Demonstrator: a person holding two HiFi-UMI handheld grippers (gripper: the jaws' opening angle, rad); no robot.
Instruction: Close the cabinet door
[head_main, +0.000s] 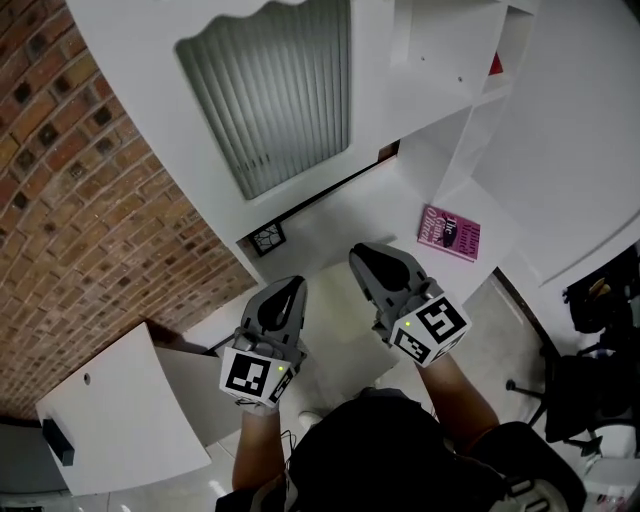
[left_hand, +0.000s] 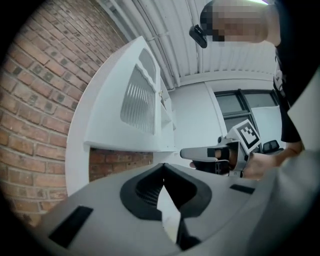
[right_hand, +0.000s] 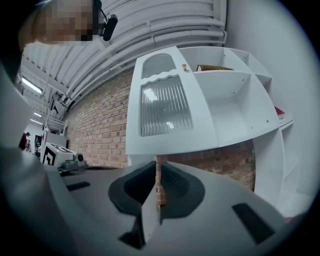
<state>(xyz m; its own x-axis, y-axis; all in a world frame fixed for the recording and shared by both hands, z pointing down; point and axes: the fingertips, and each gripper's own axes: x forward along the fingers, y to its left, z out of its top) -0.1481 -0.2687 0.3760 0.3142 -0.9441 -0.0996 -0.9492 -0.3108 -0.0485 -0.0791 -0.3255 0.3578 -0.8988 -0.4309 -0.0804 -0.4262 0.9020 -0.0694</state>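
A white cabinet (head_main: 450, 60) stands against the brick wall, its shelves exposed. Its door (head_main: 200, 130), white with a ribbed glass pane (head_main: 275, 90), is swung open to the left of the shelves. The right gripper view looks up at the same door (right_hand: 165, 135) and its small knob (right_hand: 184, 66). My left gripper (head_main: 290, 292) and right gripper (head_main: 365, 256) hover side by side below the door, apart from it, both shut on nothing. In the left gripper view the door (left_hand: 125, 120) is seen edge-on, with the right gripper (left_hand: 187, 152) beyond it.
A pink book (head_main: 450, 232) lies on the cabinet's lower white surface (head_main: 350, 215). A small black-framed object (head_main: 266, 238) sits near the door's bottom corner. A white panel (head_main: 110, 420) with a dark handle juts out at lower left. A black office chair (head_main: 580, 380) stands at right.
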